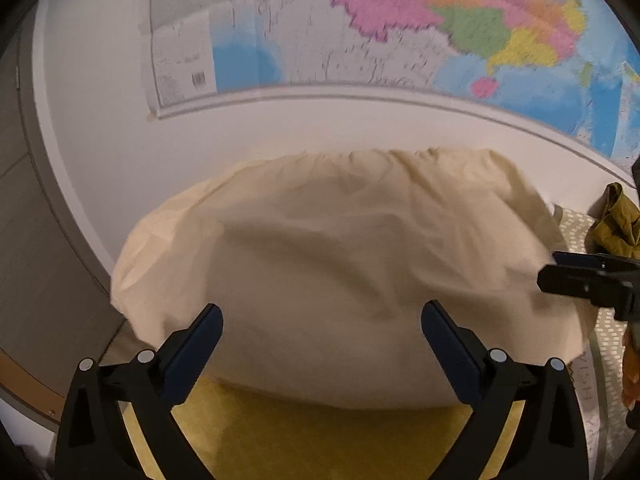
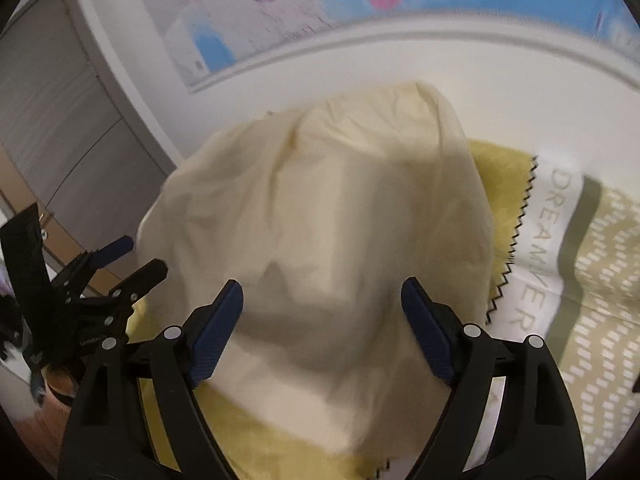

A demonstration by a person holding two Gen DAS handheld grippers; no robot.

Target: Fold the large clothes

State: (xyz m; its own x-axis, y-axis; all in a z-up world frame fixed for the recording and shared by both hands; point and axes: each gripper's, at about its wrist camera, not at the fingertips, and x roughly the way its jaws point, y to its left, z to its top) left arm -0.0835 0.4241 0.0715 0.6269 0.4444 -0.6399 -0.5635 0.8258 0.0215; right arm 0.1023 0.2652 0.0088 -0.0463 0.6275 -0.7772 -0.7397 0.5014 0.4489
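Left wrist view first: my left gripper point(image 1: 322, 330) has its jaws spread wide with nothing between them, hovering just over the near edge of the cream garment point(image 1: 340, 264). Same story on the right wrist view — the right gripper point(image 2: 322, 312) is wide open too, pads clear of the cloth, nothing held.

The garment itself lies in a puffy, rounded heap on the yellow blanket point(image 2: 280, 436), which covers what looks like a bed. It reads to me as partly folded, with one layer lying over another, though it's blurry enough that I can't make out sleeves or a collar.

Further right there's a printed sheet point(image 2: 536, 260) with lettering and a zigzag edge, plus an olive cloth point(image 1: 614, 220) bunched up near the wall. Behind it all, a big wall map point(image 1: 400, 32).

My take on doing this step well: the cloth is holding air, so I'd press it flat before making the next fold, otherwise the crease will wander. Then I'd take two points on the same edge, one per gripper, pinch only the layers I mean to move, and carry them over together so the edges line up — going low and slow so the bottom layer doesn't drag on the blanket.
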